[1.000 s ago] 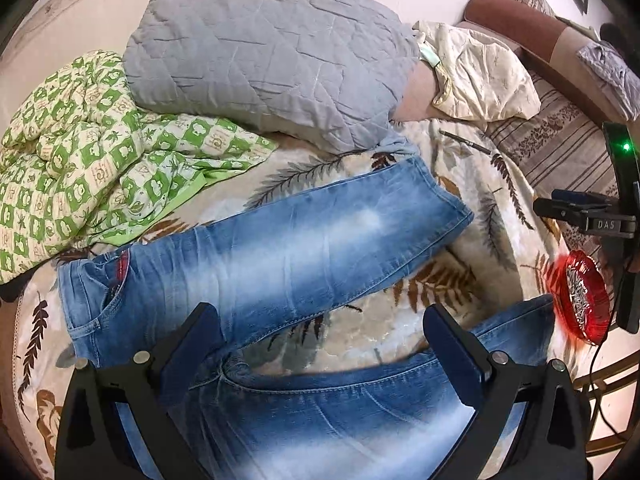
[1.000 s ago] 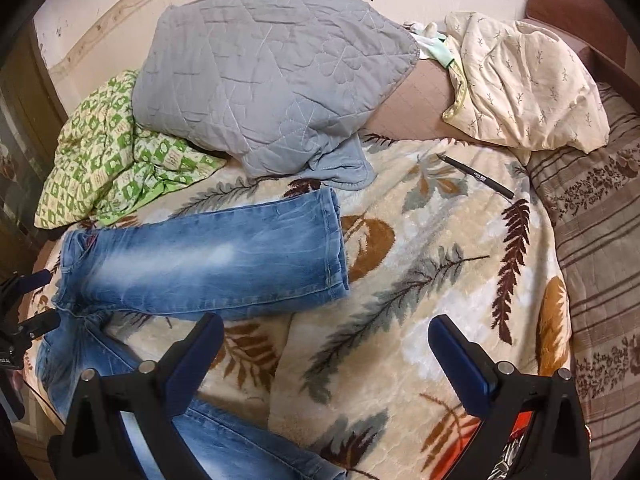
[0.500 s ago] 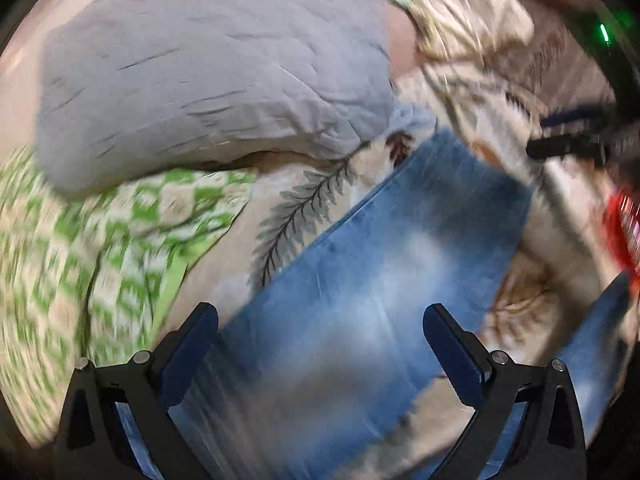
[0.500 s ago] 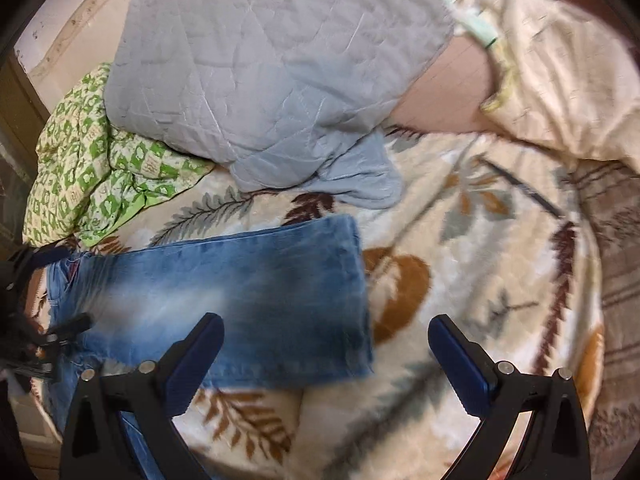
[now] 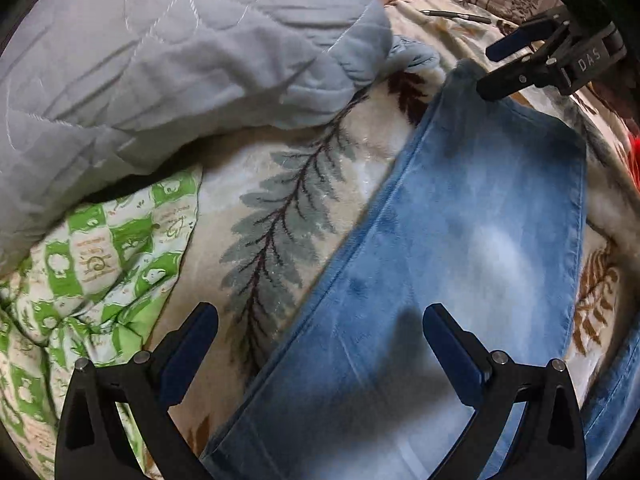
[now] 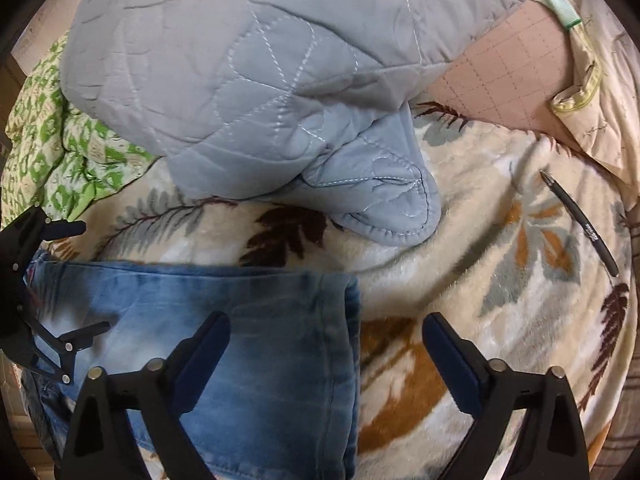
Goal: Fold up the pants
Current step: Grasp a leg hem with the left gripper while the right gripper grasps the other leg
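Right wrist view: jeans lie flat on the leaf-print blanket, leg running leftward, its hem between the right claw jaws, wide but closing, untouched. Left claw, wide, hovers nearer the waist. Grey quilt crowds beyond; open blanket rightward.

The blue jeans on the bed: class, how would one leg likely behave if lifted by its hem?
The jeans lie flat with soft creases, so the leg would probably droop, not stay stiff. Thick seams suggest fairly heavy cloth. On the plush leaf-print blanket it may drag rather than slide.
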The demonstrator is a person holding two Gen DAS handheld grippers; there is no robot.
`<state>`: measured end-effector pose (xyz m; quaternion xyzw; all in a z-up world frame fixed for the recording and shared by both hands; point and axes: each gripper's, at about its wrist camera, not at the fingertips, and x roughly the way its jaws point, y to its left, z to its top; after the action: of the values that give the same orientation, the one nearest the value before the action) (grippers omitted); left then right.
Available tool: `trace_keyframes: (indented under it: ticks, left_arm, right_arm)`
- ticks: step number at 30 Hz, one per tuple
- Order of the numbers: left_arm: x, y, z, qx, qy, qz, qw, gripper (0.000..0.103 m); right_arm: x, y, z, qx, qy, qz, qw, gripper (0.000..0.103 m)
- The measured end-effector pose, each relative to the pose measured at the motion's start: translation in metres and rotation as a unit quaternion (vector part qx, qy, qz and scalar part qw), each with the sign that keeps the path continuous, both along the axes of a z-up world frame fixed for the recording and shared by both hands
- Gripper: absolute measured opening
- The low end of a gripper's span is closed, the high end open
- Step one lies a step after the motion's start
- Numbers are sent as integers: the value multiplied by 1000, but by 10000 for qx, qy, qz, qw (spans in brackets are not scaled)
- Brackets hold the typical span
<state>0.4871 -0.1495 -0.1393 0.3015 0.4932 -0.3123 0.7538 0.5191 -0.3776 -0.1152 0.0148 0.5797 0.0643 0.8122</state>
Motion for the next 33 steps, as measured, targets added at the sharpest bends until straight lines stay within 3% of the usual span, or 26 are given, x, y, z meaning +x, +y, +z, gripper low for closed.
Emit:
trace_keyframes:
  ticks: [3, 5, 6, 7, 8, 9, 10, 17, 23, 27, 33]
  left_arm:
    - [5, -1, -7, -67, 154, 0, 9999, 102]
    - [7, -3, -12, -81, 330, -18, 9994, 101]
    - [6, -5, -16, -76, 459, -41, 9989, 89]
    - [6, -6, -18, -95, 573, -76, 9983, 74]
    - [4, -6, -15, -246, 678, -110, 9973, 51]
    - [4, -6, -11, -298, 615, -132, 9976, 7]
    - [5, -6, -8, -331, 737, -152, 9966, 7]
    - [-10, -13, 1, -195, 559, -197, 9981, 6]
    - [-40, -10, 43, -292, 212, -140, 9993, 6]
    - [-91, -2, 86, -452, -258, -98, 9986, 6]
    - [-184, 14, 138, -801, -886, -85, 9928, 5]
  right_arm:
    - [6, 1, -6, 46, 72, 63, 9999, 90]
    - [8, 4, -11, 54, 135, 141, 9998, 80]
    - [9, 6, -13, 79, 140, 185, 9997, 63]
    - [9, 8, -15, 90, 149, 246, 9995, 36]
    - [9, 12, -17, 45, 156, 313, 9994, 24]
    - [8, 15, -17, -50, 125, 389, 9992, 7]
    - [7, 17, -17, -97, 84, 475, 9988, 3]
    - [-4, 21, -5, -214, -221, 686, 9972, 3]
    - [-33, 16, 29, -225, -599, 745, 9952, 2]
    - [-75, 12, 67, -188, -1086, 837, 9904, 2]
    - [-179, 19, 116, -321, -1928, 1039, 9752, 2]
